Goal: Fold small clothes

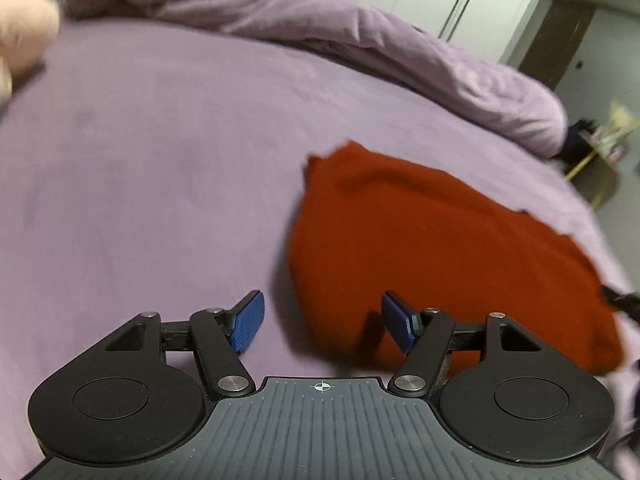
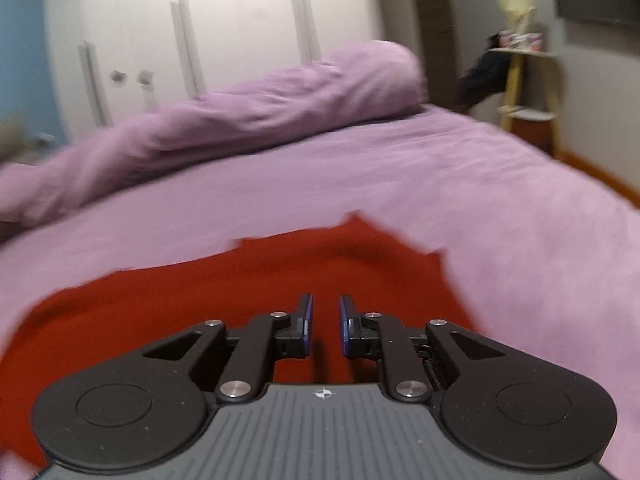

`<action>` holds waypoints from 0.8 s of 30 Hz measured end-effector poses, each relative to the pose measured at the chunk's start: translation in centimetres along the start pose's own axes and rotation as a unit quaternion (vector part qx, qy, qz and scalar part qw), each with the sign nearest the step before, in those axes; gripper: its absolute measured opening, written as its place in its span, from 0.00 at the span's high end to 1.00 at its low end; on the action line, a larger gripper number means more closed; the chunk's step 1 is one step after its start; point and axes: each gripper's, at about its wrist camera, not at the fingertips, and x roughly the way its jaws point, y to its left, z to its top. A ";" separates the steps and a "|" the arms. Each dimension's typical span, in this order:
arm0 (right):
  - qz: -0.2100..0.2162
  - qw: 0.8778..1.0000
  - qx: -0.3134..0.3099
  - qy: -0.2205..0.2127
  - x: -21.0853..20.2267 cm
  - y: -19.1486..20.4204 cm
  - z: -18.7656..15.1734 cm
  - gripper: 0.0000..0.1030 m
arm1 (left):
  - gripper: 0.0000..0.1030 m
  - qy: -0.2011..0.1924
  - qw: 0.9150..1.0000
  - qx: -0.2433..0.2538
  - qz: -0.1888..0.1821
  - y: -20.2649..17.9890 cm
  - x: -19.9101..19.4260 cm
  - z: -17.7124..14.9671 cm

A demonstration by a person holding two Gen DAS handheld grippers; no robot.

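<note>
A red garment [image 1: 432,240] lies in a loose folded heap on the purple bed sheet [image 1: 160,168]. My left gripper [image 1: 322,320] is wide open and empty, just above the sheet at the garment's near left edge; its right finger is over the red cloth. In the right wrist view the same red garment [image 2: 280,272] spreads below my right gripper [image 2: 324,322], whose blue pads stand a narrow gap apart with nothing between them, hovering over the cloth.
A rolled purple duvet [image 1: 360,40] lies along the far side of the bed, also in the right wrist view [image 2: 240,120]. A pink plush toy [image 1: 24,32] sits at far left. White wardrobe doors [image 2: 200,40] and a yellow shelf stand [image 2: 524,80] are beyond the bed.
</note>
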 end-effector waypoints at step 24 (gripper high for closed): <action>0.149 0.979 -0.090 0.107 0.4 17.0 -5.6 0.89 | 0.77 0.011 0.948 -0.280 -0.147 5.2 5.8 0.5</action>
